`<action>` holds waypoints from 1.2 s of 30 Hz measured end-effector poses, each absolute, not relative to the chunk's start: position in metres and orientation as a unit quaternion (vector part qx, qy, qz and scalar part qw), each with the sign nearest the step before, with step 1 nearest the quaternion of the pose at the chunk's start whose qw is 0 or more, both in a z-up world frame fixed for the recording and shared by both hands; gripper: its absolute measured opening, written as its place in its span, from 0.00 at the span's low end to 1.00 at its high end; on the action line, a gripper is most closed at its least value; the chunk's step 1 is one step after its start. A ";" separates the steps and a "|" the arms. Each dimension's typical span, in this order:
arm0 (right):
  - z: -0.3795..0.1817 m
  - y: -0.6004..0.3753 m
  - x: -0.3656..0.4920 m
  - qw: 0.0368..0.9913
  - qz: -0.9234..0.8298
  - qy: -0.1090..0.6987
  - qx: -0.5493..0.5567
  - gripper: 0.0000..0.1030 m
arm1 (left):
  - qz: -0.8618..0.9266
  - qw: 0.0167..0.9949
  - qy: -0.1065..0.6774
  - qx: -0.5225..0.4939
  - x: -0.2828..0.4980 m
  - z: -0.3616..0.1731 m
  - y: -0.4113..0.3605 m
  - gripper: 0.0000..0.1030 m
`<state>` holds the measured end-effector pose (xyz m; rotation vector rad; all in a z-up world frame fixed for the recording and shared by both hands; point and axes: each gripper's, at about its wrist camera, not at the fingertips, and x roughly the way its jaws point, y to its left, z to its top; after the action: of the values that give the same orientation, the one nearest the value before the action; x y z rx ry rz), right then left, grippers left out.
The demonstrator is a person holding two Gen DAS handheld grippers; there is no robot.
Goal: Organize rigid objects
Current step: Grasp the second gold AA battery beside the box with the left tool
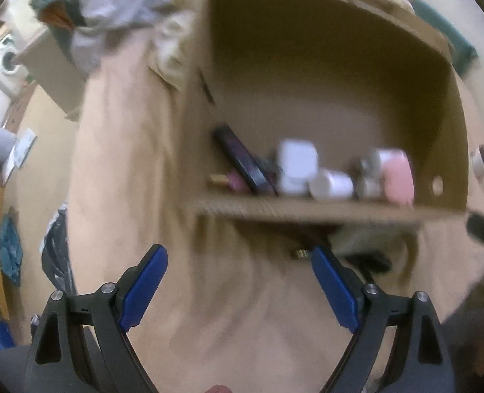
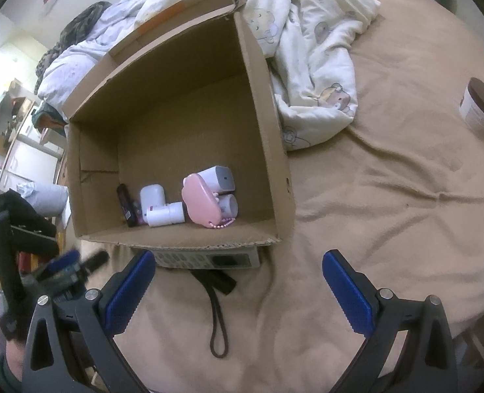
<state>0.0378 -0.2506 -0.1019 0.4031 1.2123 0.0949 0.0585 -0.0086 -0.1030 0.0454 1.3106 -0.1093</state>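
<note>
An open cardboard box point(image 2: 261, 104) stands on the tan bedspread and also shows, blurred, in the left wrist view point(image 1: 327, 211). It holds a pink cloud-shaped case point(image 2: 200, 203), white bottles point(image 2: 163, 213), a dark flat item point(image 2: 125, 204) and other small things. A white remote-like device point(image 2: 209, 259) with a dark wrist strap point(image 2: 216, 321) lies in front of the box. A brown-lidded jar point(image 2: 480, 107) stands far right on the bed. My left gripper point(image 1: 238, 260) is open and empty before the box. My right gripper point(image 2: 237, 262) is open and empty above the strap.
A rumpled white quilt with bear prints point(image 2: 314, 65) lies behind and right of the box. The left gripper's body point(image 2: 58, 268) shows at the lower left of the right wrist view. Room furniture and a washing machine point(image 1: 6, 62) are off the bed's left side.
</note>
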 end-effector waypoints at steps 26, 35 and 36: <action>-0.109 -0.239 0.045 0.800 0.053 0.578 0.155 1.00 | -0.121 0.776 0.614 0.082 0.057 -0.171 -0.083 0.39; -0.111 -0.243 0.046 0.799 0.047 0.579 0.155 1.00 | -0.128 0.767 0.623 0.082 0.036 -0.164 -0.084 0.38; -0.110 -0.243 0.046 0.799 0.048 0.579 0.156 1.00 | -0.127 0.762 0.631 0.076 0.033 -0.165 -0.081 0.38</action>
<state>0.0459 -0.2428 -0.1103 0.3357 1.2417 0.1025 0.0327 -0.0806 -0.1645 0.1653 1.3725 -0.2767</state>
